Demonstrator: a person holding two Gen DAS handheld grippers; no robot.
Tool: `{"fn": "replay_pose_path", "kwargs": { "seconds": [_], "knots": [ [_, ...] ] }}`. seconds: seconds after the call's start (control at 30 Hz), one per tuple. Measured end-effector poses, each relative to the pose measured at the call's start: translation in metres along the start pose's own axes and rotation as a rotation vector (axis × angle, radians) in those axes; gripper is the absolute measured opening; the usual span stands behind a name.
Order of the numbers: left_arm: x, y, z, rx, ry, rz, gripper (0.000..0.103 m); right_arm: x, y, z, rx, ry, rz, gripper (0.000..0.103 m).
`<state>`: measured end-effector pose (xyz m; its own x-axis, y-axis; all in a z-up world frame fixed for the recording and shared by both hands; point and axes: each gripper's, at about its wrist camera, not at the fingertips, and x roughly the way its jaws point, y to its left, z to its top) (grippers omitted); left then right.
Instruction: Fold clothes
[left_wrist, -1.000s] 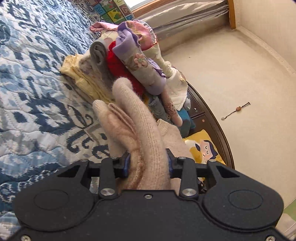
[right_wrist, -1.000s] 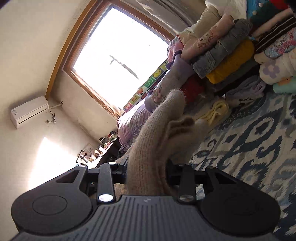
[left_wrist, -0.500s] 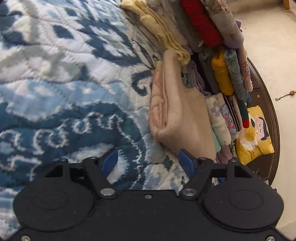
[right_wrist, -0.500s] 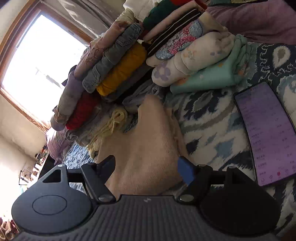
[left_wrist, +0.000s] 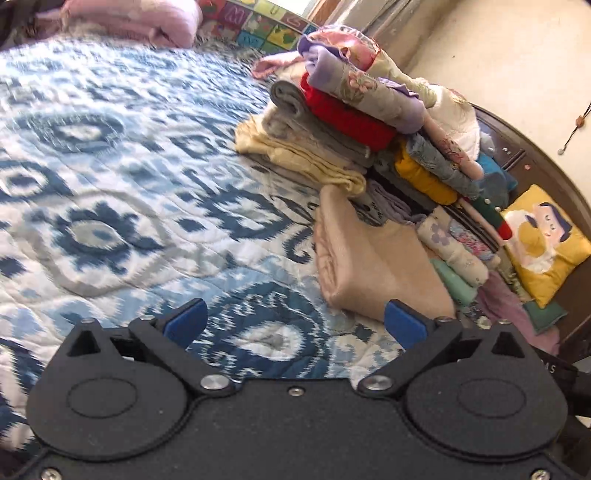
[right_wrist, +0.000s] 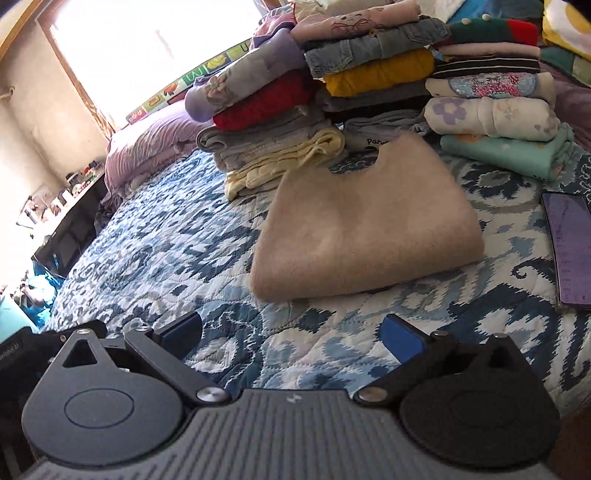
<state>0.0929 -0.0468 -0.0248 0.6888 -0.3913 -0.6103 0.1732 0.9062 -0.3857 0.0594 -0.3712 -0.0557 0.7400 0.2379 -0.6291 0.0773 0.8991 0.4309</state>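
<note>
The left hand-held gripper (left_wrist: 293, 323) and the right hand-held gripper (right_wrist: 291, 332) both hang with blue pads spread wide and nothing between them, above the blue patterned quilt (right_wrist: 177, 236) on the bed. The folded beige sweater (right_wrist: 365, 225) lies flat on the quilt at about 12 o'clock from the right gripper, just in front of the stacks of folded clothes (right_wrist: 373, 70). A phone (right_wrist: 570, 247) lies at 3 o'clock of the sweater; no container shows.

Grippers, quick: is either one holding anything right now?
Left gripper: open, holding nothing.
Right gripper: open, holding nothing; the folded beige sweater lies on the quilt ahead.
</note>
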Motion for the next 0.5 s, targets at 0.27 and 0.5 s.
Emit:
{"fn": "replay_pose_path", "kwargs": {
  "seconds": [0.27, 0.5],
  "knots": [
    [-0.060, -0.009, -0.006, 0.157, -0.106, 0.178, 0.103, -0.016, 0.064, -0.015, -0.121, 0.029, -0.036, 0.103],
    [-0.091, -0.012, -0.013, 0.216, -0.148, 0.262, 0.103, -0.031, 0.092, -0.026, -0.177, 0.024, -0.069, 0.103]
  ]
}}
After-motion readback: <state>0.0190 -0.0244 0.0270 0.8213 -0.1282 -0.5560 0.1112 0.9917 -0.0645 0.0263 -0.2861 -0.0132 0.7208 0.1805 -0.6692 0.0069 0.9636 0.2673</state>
